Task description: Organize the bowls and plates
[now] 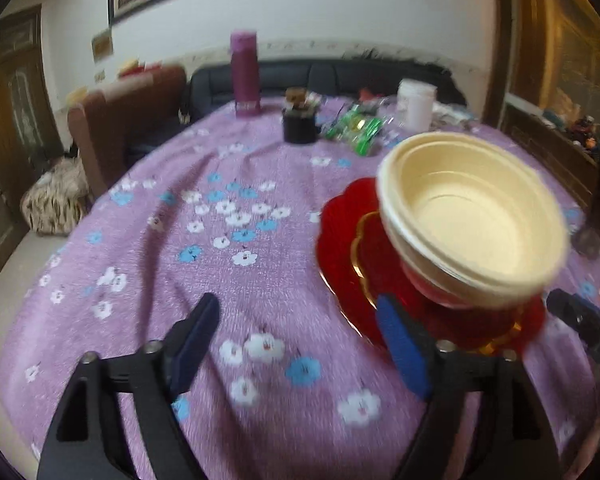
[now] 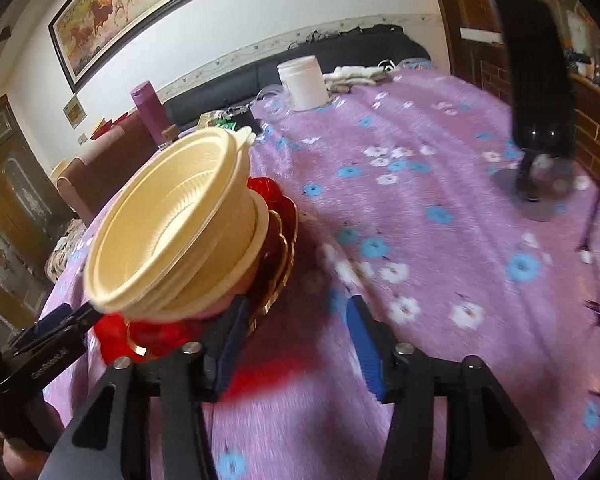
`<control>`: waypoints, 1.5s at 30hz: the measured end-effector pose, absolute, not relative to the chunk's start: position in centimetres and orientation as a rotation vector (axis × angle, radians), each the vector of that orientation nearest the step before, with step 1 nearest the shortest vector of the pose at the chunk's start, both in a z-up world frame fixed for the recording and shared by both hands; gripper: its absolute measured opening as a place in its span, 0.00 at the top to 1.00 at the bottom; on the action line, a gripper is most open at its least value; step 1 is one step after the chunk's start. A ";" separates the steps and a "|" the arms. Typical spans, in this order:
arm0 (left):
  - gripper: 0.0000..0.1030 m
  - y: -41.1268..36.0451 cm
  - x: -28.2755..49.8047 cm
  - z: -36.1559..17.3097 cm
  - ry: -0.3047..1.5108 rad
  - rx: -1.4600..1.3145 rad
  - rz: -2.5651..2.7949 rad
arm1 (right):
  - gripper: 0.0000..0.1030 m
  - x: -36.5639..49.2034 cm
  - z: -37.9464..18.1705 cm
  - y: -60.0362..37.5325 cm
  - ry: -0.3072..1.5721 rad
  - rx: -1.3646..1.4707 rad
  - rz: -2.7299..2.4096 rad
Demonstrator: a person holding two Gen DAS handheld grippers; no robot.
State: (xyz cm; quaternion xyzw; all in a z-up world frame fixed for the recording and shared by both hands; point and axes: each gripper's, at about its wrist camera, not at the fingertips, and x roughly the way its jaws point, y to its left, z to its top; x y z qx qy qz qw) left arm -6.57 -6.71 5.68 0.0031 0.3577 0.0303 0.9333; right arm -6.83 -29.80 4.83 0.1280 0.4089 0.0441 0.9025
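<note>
Nested cream plastic bowls (image 1: 474,216) on scalloped red plates (image 1: 340,252) sit right of the spread, empty left gripper (image 1: 300,344) and left of the spread, empty right gripper (image 2: 296,340).

A home living room: sofa (image 1: 320,76), framed painting (image 2: 140,12), floral-clothed table (image 1: 220,240).

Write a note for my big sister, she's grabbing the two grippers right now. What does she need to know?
Left gripper: open, empty, just left of the red plates.
Right gripper: open, empty, at the plates' right edge.
The cream bowls are nested and sit on the red scalloped plates, on the purple flowered tablecloth.
Done: bowls and plates look gathered into one pile.
Left: no other plates or bowls show, so probably only shift or straighten the pile. The bowls may be leaning; the pictures are too blurry to tell.
</note>
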 end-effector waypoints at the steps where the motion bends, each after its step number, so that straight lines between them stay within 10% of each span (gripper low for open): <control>1: 0.09 -7.1 -7.6 5.8 0.697 0.025 0.062 | 0.41 -7.4 5.2 -29.9 0.834 0.253 0.077; 10: 0.00 -10.5 -10.1 5.8 0.590 0.182 0.099 | 0.15 -12.3 6.9 -28.1 0.679 0.069 -0.044; 45: 0.00 -7.6 -7.3 5.1 0.764 0.147 0.125 | 0.12 -12.1 5.8 -27.5 0.717 0.007 -0.110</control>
